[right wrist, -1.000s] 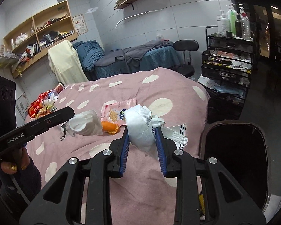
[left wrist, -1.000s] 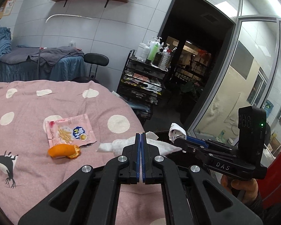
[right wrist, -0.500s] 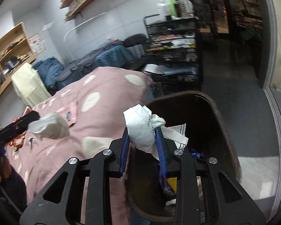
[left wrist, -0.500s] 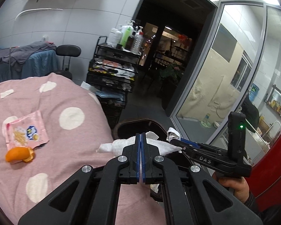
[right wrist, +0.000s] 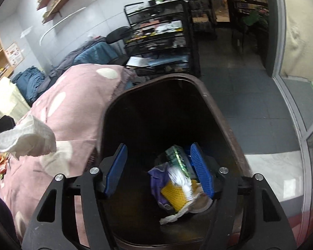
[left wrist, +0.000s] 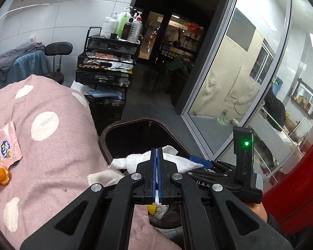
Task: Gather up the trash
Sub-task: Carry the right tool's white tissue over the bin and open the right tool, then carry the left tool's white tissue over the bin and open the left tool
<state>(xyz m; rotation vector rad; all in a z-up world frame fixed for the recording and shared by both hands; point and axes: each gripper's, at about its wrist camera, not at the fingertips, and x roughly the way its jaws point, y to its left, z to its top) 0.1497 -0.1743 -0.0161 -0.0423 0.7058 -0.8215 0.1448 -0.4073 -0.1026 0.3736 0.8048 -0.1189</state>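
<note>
Holding a crumpled white tissue (left wrist: 145, 160) pinched tight in my left gripper (left wrist: 157, 166), I hover at the near rim of the dark trash bin (right wrist: 217, 112); my right gripper (right wrist: 158, 170) gapes wide and empty over the bin, above the wrappers (right wrist: 178, 185) inside

Bright ceiling light, fisheye-bent edges, slight motion blur

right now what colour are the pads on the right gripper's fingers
Blue, ribbed pads on black arms, clearest in the right wrist view.
</note>
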